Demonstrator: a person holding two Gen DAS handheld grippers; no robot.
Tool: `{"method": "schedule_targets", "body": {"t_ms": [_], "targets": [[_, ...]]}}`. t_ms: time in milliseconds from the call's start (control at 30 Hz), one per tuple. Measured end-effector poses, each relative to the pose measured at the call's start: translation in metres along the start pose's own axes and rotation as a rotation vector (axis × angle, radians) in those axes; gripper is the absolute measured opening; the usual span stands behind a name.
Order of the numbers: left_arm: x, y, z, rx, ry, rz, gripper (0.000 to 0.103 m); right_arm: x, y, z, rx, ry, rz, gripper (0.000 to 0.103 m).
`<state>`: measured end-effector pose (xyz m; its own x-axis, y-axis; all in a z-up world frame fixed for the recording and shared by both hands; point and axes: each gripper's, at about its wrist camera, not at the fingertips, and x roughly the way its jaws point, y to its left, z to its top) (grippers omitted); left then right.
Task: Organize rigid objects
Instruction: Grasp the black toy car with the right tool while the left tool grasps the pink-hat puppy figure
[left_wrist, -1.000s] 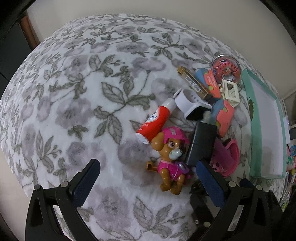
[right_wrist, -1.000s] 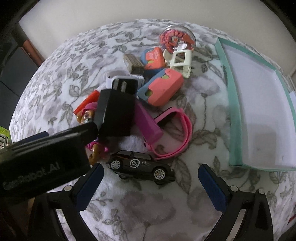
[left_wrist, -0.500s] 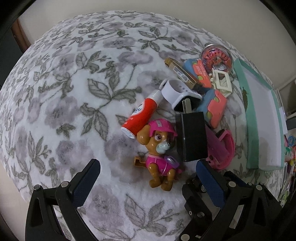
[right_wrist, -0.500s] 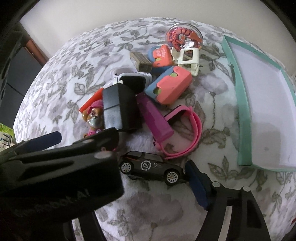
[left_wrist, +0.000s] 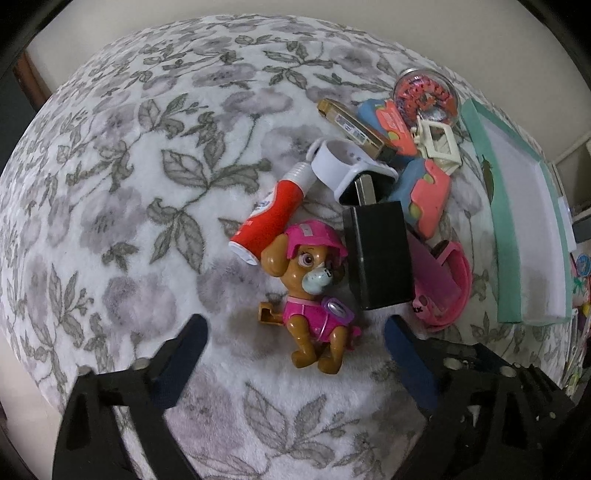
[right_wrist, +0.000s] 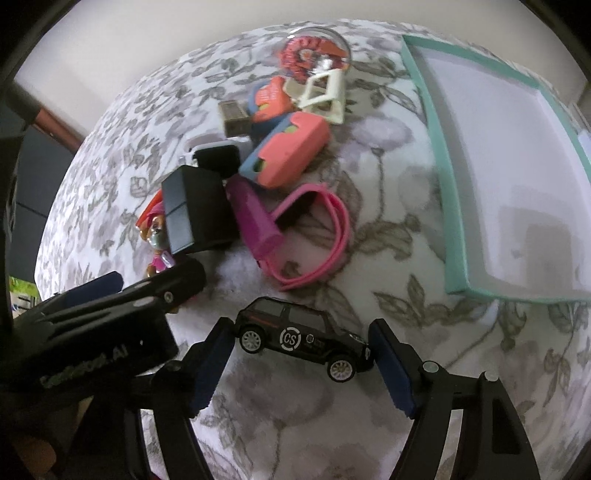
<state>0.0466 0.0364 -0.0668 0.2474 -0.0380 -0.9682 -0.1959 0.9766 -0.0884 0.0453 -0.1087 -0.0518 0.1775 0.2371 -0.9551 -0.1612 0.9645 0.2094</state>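
Below, the right tool (right_wrist: 301, 354) pointed steeply down at the floral blanket (right_wrist: 369, 206), and its blue pads (right_wrist: 391, 369) bracketed the black toy car (right_wrist: 303, 338) end to end. The left pad met the car's rear and the right pad its front bumper, so the car sat pinched between half-spread jaws, wheels on the blanket.

The left tool (left_wrist: 295, 354) likewise pointed steeply down, its jaws wide but closing. The toy dog figure (left_wrist: 310, 291) in pink lay between its pads (left_wrist: 188, 347) without either pad touching it; nothing was held.

Just beyond the dog lay a cluster of rigid things:
- a red and white tube (left_wrist: 269, 218), touching the dog's head;
- a black charger block (left_wrist: 376, 258), beside the dog;
- a white watch band (left_wrist: 340, 166), against the charger's plug;
- two coral and blue cases (left_wrist: 424, 195);
- a pink strap (left_wrist: 447, 291);
- a cream clip (left_wrist: 437, 146);
- a clear round box (left_wrist: 424, 98) with red contents.

A teal-rimmed tray (right_wrist: 432, 122) with a white floor lay on the blanket to the right, well apart from the car. In the right wrist view, the left tool's black body crossed the lower left.
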Motion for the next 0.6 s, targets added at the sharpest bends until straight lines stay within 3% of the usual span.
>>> {"method": "schedule_targets", "body": {"t_ms": [133,233,600], "targets": [[0.007,-0.005,-0.002,0.010,0.015,-0.007,0.085,-0.002,-0.006,-0.002,0.017,0.010,0.006,0.077],[0.009,-0.004,-0.002,0.016,0.028,-0.024,0.061,-0.005,-0.010,-0.005,0.021,0.016,0.003,0.077],[0.004,0.001,-0.002,0.001,0.033,-0.054,0.060,-0.003,-0.003,-0.004,0.006,0.036,-0.024,0.077]]}}
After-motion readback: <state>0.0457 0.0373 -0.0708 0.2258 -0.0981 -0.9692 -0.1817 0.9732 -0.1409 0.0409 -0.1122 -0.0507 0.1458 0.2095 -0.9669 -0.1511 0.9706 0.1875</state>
